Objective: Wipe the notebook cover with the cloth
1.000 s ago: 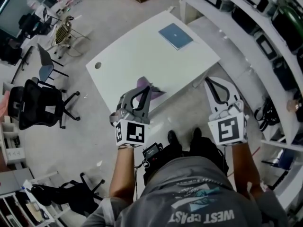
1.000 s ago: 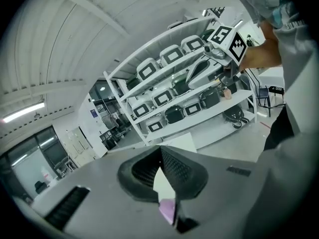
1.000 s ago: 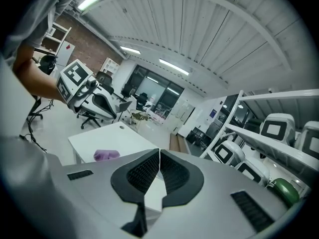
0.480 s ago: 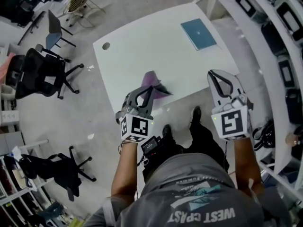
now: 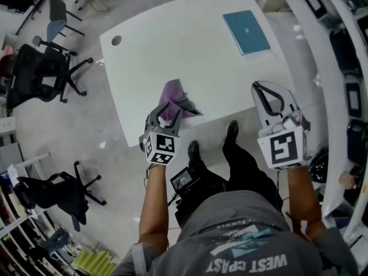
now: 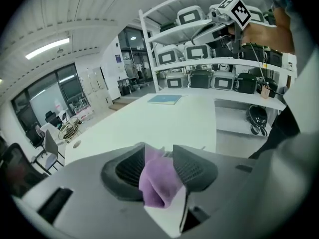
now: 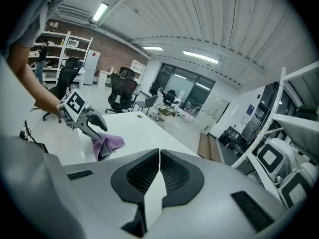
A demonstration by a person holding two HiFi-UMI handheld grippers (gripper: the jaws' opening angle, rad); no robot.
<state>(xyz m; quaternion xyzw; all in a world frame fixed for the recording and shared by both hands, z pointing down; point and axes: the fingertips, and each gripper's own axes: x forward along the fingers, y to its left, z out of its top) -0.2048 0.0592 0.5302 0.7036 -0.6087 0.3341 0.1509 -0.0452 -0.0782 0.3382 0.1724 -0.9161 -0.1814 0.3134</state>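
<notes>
Straddling the purple cloth (image 6: pixel 158 180) at the table's (image 5: pixel 149 50) near edge, the left gripper (image 6: pixel 159 154) has just been opening its jaws and does not pinch it yet. The right gripper (image 7: pixel 159 156) is closed and empty. Pickup is in hand: next clamp the cloth, then carry it to the notebook (image 5: pixel 246 32) at far right.

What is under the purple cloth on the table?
Only the white table shows around the crumpled purple cloth, near its front edge; the patch beneath is covered.
</notes>
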